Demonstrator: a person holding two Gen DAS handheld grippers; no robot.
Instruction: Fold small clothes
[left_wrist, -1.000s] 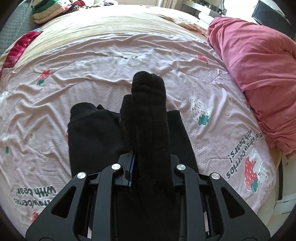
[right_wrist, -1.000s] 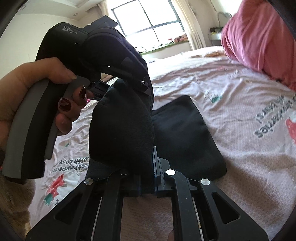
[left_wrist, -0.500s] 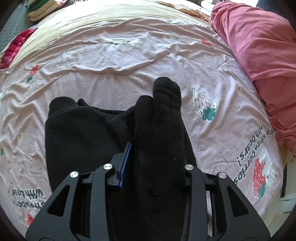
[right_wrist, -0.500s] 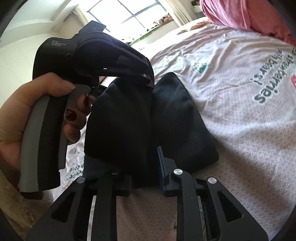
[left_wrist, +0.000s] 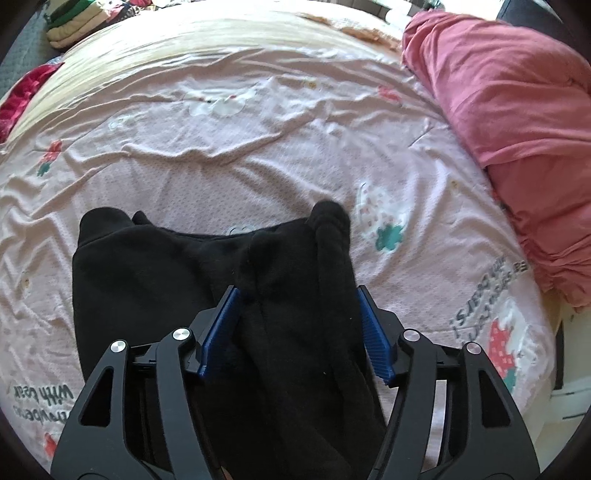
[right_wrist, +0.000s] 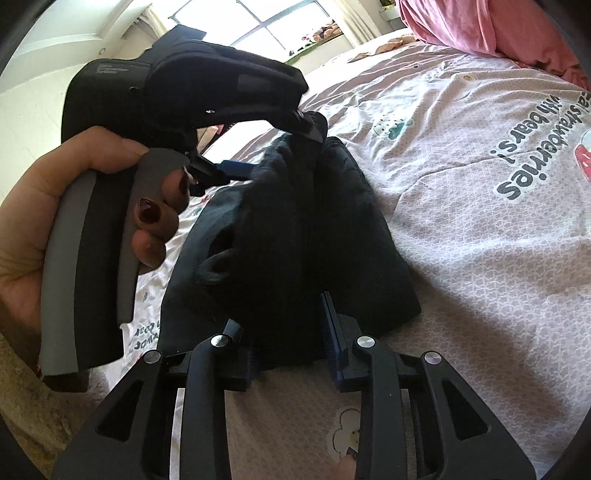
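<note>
A black fleece garment (left_wrist: 147, 280) lies folded on the pink strawberry-print sheet (left_wrist: 258, 147). Its folded-over part runs up between the blue pads of my left gripper (left_wrist: 297, 325), whose jaws are opening; the pads stand off the cloth on both sides. In the right wrist view the same garment (right_wrist: 362, 229) fills the gap of my right gripper (right_wrist: 291, 347), whose jaws are also opening, with the cloth loose between the pads. A hand (right_wrist: 74, 206) holds the left gripper's handle just beyond the garment.
A rumpled pink-red duvet (left_wrist: 517, 110) is heaped along the right side of the bed. A stack of folded clothes (left_wrist: 70, 22) sits at the far left corner, with a red cloth (left_wrist: 22, 96) near it. The bed's edge (left_wrist: 561, 332) is close on the right.
Both grippers went from shut on the black cloth to open. The raised fold sank and now lies on the garment. The right wrist view has rolled.
</note>
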